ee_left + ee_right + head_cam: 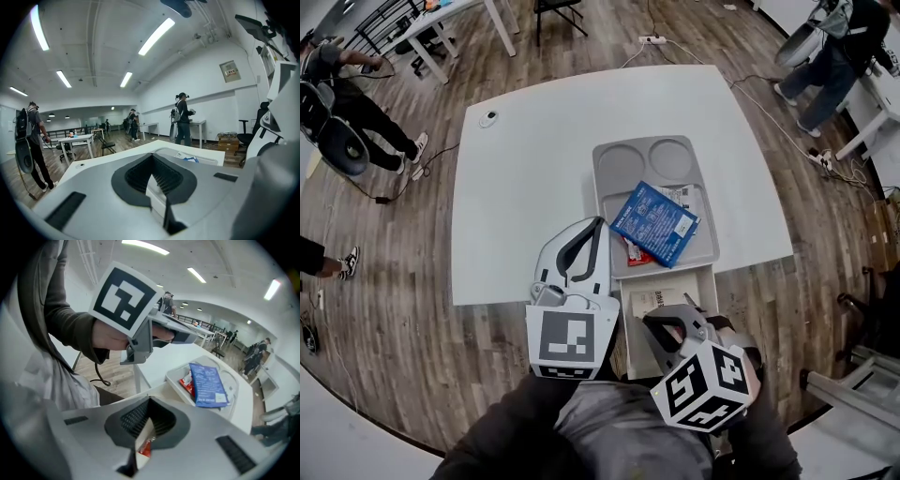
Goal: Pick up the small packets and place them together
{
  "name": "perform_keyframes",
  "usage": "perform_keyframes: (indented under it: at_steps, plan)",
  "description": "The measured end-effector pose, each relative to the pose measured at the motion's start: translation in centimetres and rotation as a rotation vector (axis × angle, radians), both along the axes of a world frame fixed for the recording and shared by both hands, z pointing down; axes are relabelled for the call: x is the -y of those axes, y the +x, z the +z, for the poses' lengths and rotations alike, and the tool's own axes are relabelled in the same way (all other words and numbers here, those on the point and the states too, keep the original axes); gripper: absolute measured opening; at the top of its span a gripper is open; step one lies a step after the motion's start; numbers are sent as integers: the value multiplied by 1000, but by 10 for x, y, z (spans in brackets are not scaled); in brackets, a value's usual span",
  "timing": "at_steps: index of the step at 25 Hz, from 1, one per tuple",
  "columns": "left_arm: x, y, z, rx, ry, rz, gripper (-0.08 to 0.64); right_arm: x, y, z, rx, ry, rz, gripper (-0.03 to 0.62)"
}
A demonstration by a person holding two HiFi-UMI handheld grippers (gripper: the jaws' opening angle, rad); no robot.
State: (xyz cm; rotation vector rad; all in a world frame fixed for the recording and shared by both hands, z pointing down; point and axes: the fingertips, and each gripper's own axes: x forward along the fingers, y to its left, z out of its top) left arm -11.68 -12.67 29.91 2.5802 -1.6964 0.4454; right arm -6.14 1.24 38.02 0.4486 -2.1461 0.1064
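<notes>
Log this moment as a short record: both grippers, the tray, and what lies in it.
left gripper: jaws together, nothing seen between them
right gripper: shut on a small red-and-white packet
tray: grey, on the white table
tray contents: blue packet lying over a red packet; white packet showing at the blue one's far corner

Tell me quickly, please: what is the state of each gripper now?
Left gripper: closed; nothing clearly held.
Right gripper: closed on a small packet.
</notes>
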Motion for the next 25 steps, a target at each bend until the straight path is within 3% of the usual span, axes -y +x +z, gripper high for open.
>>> perform_keyframes:
  at_steps: [13,23,25]
  plan:
    - [-16,1,-64,-25,91,-29,0,-1,8,-73,3,120,-18,2]
    - [-10,-3,-41,-29,49,-33,0,-4,4,-6,-38,-3,-35,3]
    - [-8,-4,-30,-31,30,-34,0,-3,3,12,-50,-37,-38,120]
